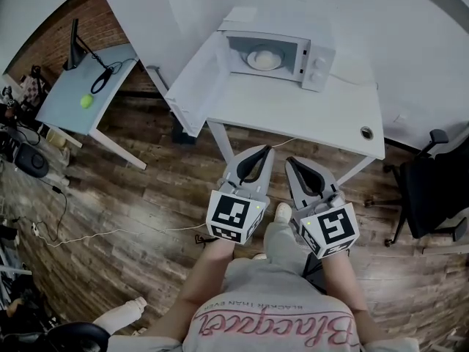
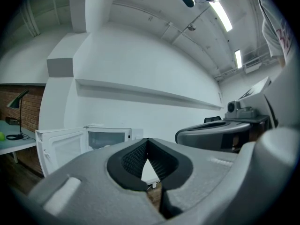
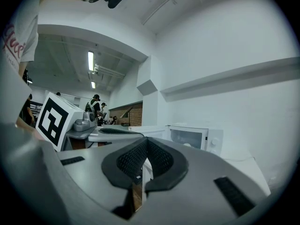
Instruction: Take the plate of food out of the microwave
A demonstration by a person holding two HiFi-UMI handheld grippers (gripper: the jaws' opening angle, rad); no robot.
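Round white plate (image 1: 253, 63) w/ pale food (image 1: 264, 56) inside boxy microwave (image 1: 316, 63), door (image 1: 194, 86) open, 12 o'clock on smooth tabletop (image 1: 293, 116). Left gripper (image 1: 266, 150) & right gripper (image 1: 290, 160) pressed together, empty, 6 o'clock; ribbed black pads (image 2: 133, 158).

The right gripper (image 3: 146, 144) has its jaws pressed together with nothing between them, held out over a white surface (image 3: 253, 170). Ahead stands a white microwave (image 3: 194, 138), its door (image 3: 152, 130) swung open to the left — something pale sits inside. People (image 3: 96, 104) stand far behind.
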